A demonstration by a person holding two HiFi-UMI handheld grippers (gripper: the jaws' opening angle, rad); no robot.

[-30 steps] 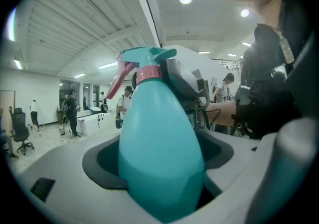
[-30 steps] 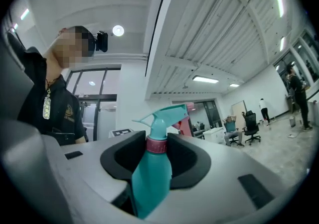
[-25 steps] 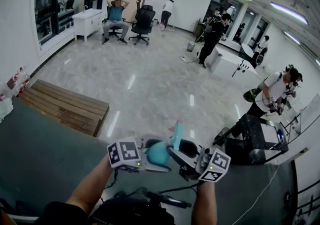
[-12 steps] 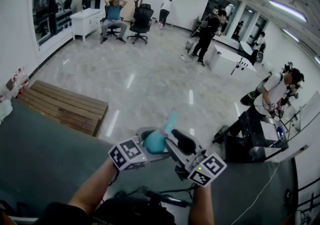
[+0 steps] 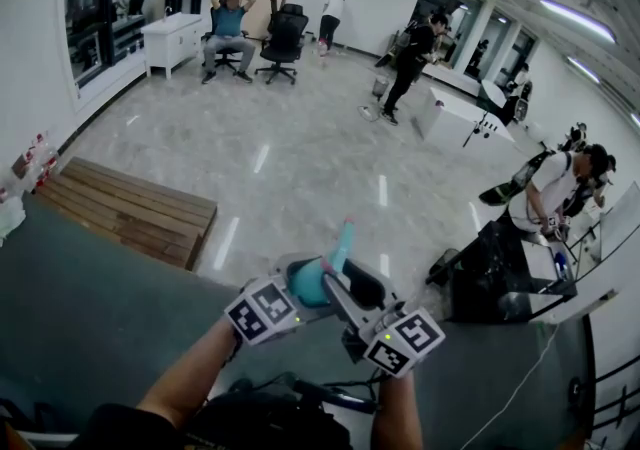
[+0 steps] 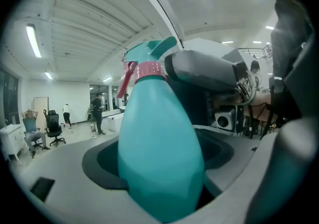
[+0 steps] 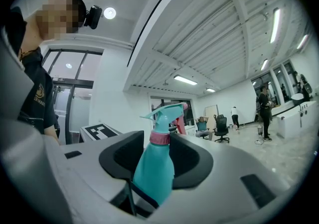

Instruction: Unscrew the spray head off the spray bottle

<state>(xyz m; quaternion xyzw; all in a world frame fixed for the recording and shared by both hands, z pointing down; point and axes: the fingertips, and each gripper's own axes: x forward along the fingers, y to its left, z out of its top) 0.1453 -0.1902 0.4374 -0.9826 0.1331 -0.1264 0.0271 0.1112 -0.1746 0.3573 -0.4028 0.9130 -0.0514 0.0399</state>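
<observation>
A teal spray bottle (image 5: pixel 306 284) with a pink collar (image 7: pixel 160 138) and a teal spray head (image 5: pixel 342 238) is held over the near table edge. My left gripper (image 5: pixel 298 288) is shut on its fat body (image 6: pixel 159 153), which fills the left gripper view. My right gripper (image 5: pixel 345 283) comes in from the right at neck height. Its jaws have just been opening. The collar stands between the dark pads (image 7: pixel 192 161) with a narrow gap on the left side. One grey finger (image 6: pixel 204 71) lies against the collar (image 6: pixel 148 70).
A dark table (image 5: pixel 90 318) runs along the bottom, with black cables (image 5: pixel 320 396) near my arms. Beyond it are a wooden pallet (image 5: pixel 130 208) on the floor, a black cart (image 5: pixel 500 278) at right, and several people farther off.
Both grippers have turned and their marker cubes have drawn closer together. The bottle has shifted slightly left in the head view, and its spray head now sits higher.
</observation>
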